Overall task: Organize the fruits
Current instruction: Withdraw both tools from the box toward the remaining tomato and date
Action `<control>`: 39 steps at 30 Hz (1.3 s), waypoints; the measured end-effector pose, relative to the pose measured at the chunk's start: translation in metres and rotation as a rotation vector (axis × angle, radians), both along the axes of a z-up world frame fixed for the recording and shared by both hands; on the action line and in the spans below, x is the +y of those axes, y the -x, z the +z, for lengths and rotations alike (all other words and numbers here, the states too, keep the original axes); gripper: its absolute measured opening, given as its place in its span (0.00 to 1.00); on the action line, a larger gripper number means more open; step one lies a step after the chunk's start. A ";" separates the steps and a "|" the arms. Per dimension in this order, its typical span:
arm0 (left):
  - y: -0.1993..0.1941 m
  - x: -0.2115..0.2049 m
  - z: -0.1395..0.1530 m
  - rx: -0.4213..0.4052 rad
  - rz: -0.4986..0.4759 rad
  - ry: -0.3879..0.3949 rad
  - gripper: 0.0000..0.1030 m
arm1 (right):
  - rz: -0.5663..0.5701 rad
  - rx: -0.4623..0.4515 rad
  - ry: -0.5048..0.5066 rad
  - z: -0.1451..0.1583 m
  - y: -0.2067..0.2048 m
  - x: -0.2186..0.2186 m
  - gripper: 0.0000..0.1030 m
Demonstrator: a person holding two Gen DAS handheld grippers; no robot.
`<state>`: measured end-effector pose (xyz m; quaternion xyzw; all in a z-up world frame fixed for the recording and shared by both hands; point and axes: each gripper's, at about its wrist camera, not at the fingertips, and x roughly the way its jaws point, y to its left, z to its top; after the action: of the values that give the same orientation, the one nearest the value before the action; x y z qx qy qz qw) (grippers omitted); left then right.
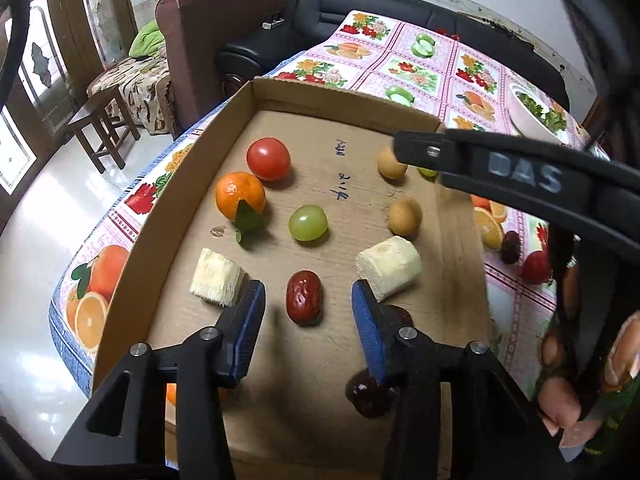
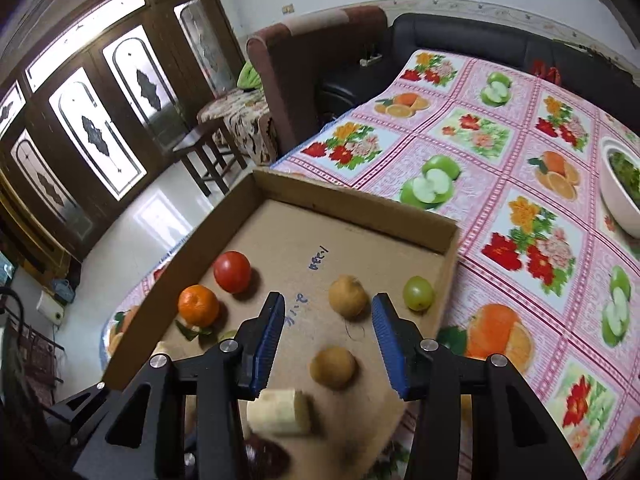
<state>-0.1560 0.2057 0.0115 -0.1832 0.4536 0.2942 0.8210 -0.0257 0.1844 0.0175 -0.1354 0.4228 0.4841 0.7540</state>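
Over cardboard tray (image 1: 120, 280): left claw (image 1: 308, 304) released around date (image 1: 304, 298); right claw (image 2: 328, 336) released.

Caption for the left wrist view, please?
Open left claw over a red date in a cardboard tray of fruit.

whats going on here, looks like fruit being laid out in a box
A person holding a gripper in each hand is arranging fruit in a shallow cardboard tray. The left gripper stands open over a red date, not gripping it. The right gripper is open too, with a brown longan lying loose between its fingers. A tomato, a tangerine and a green grape sit spaced out in the tray.
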 end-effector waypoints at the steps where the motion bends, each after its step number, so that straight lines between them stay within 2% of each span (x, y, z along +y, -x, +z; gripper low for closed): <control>1: 0.001 -0.002 0.002 -0.004 -0.002 -0.001 0.44 | -0.006 -0.001 -0.010 0.003 0.001 -0.007 0.46; 5: 0.005 -0.010 0.012 -0.026 -0.014 -0.006 0.44 | -0.039 0.011 -0.048 0.014 0.002 -0.039 0.46; 10: 0.009 -0.022 0.021 -0.056 -0.036 0.010 0.43 | -0.121 0.010 -0.099 0.027 -0.001 -0.103 0.49; 20: -0.004 -0.067 0.032 -0.076 -0.131 0.014 0.43 | -0.323 0.047 -0.110 0.011 -0.019 -0.215 0.50; 30: -0.012 -0.101 0.043 -0.074 -0.194 -0.030 0.43 | -0.370 0.047 -0.131 0.012 -0.016 -0.258 0.50; 39: -0.019 -0.119 0.047 -0.076 -0.228 -0.044 0.43 | -0.373 0.049 -0.139 0.012 -0.012 -0.267 0.50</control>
<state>-0.1375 0.0869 0.0581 -0.1233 0.4335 0.2018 0.8696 -0.0139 -0.0824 0.0290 0.0094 0.4246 0.3673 0.8275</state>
